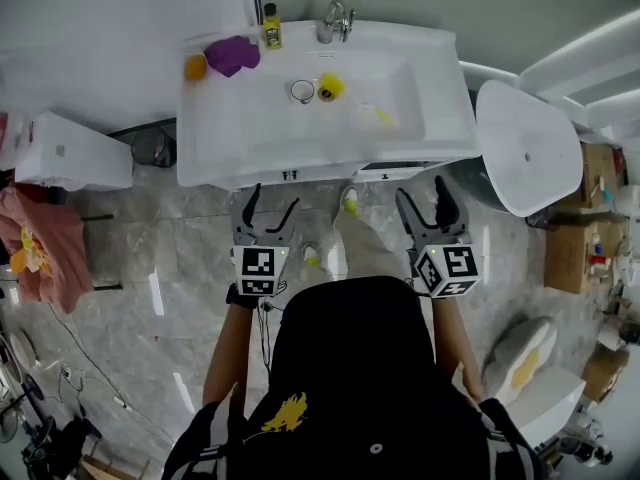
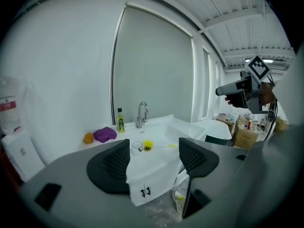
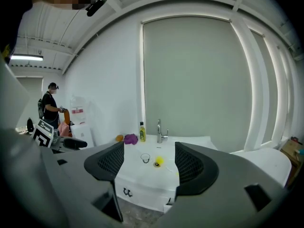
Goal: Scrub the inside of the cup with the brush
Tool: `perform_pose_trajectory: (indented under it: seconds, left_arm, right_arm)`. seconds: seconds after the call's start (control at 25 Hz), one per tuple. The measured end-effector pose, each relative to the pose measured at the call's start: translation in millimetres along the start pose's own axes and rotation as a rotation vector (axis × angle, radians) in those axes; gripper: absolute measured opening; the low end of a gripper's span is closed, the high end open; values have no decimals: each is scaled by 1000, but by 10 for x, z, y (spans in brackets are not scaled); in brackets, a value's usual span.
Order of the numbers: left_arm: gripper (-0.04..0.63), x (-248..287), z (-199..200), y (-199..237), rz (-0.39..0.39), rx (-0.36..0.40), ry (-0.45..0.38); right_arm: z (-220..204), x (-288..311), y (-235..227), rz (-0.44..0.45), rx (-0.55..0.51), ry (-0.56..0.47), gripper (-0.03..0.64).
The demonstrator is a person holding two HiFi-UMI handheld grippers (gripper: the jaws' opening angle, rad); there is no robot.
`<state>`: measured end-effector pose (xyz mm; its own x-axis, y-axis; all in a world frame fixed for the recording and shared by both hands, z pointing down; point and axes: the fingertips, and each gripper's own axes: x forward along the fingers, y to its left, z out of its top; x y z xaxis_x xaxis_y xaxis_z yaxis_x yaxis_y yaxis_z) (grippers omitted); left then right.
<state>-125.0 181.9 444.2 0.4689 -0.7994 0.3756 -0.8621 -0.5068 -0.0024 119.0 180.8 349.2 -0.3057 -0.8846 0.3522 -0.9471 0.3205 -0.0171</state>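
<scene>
A clear cup (image 1: 303,91) stands in the white sink basin (image 1: 250,128) near the drain. Beside it lies a brush with a yellow head (image 1: 331,87); its thin handle runs to the right. The left gripper view shows the cup (image 2: 137,147) and brush (image 2: 148,145) far off between the jaws, and so does the right gripper view, with the cup (image 3: 145,158) left of the brush (image 3: 158,161). My left gripper (image 1: 265,213) and right gripper (image 1: 430,208) hang over the floor in front of the sink, both open and empty.
A faucet (image 1: 335,20), a yellow bottle (image 1: 271,28), a purple cloth (image 1: 233,55) and an orange object (image 1: 195,67) sit on the sink's back ledge. A white oval fixture (image 1: 525,148) stands at the right, a white cabinet (image 1: 70,153) at the left. A person (image 3: 49,106) stands far left.
</scene>
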Motion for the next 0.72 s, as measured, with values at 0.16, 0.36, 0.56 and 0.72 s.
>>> perform_pose_trajectory:
  seconds: [0.16,0.36,0.56,0.72]
  left_arm:
    - [314,392,25,70,-16,18,26]
    - [314,1060,-3,283,17,53,76]
    - [334,1874,-126,692,74,32,185]
    - [337,2342,-222,920,103,-26,247]
  right_arm:
    - [-76,312,-230,7,-35,43,356]
    - [-302,994,-747,28,-85,122,356]
    - [-386,1957,-1200,136,-245,225,356]
    - [-536,2542,-1411,231,-272,294,356]
